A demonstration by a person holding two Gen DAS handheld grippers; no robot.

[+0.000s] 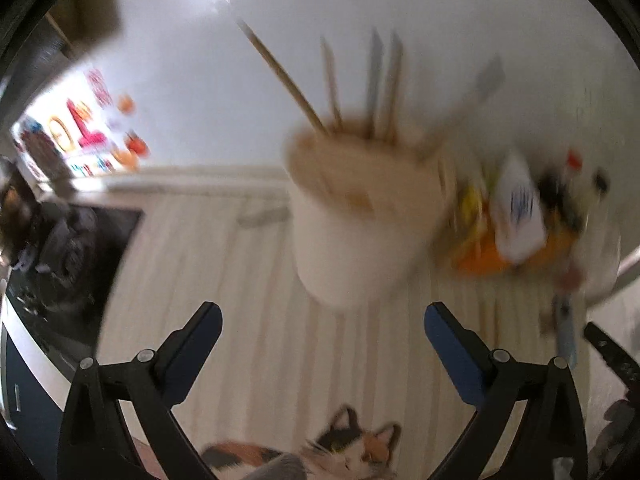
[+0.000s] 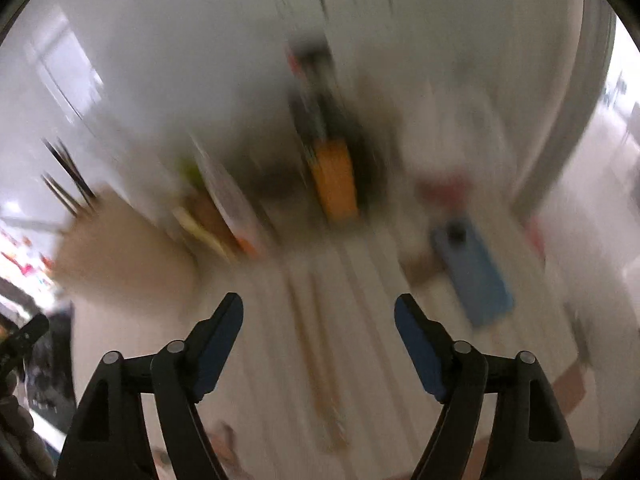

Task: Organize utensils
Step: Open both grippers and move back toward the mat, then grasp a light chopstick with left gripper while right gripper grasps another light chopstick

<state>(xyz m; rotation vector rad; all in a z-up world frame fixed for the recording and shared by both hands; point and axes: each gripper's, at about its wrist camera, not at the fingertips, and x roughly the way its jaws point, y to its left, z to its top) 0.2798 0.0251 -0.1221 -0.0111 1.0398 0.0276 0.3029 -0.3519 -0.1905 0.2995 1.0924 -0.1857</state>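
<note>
Our left gripper point(image 1: 322, 320) has its two fingers wide apart, and nothing is between them. It hangs over a table with a pale striped cloth point(image 1: 248, 320). Just past the fingertips stands a cream cup point(image 1: 356, 224), a bit to the right of the middle of the table. Long sticks and utensils point(image 1: 374, 80) poke up out of the cup. They look like chopsticks and maybe a spoon handle, but the picture is too blurry for us to be sure. A cat picture point(image 1: 344, 448) is on the cloth at the near edge, under the gripper. To the right of the cup, near the far right edge, sits a messy pile of packets point(image 1: 516, 216), orange, yellow and white. A colorful box point(image 1: 80, 128) is by the far left corner.

Our right gripper point(image 2: 319, 314) is wide open too, with nothing in it. This view is very blurry. We see the same cup point(image 2: 124, 252) off to the left of the fingers, with dark sticks point(image 2: 66, 176) coming out of it. An orange thing point(image 2: 334, 180) stands far ahead toward the back edge. A blue flat thing point(image 2: 472, 272) lies on the cloth to the right. Thin long things point(image 2: 320, 360) seem to lie on the cloth between the fingers, but we cannot tell what they are.
</note>
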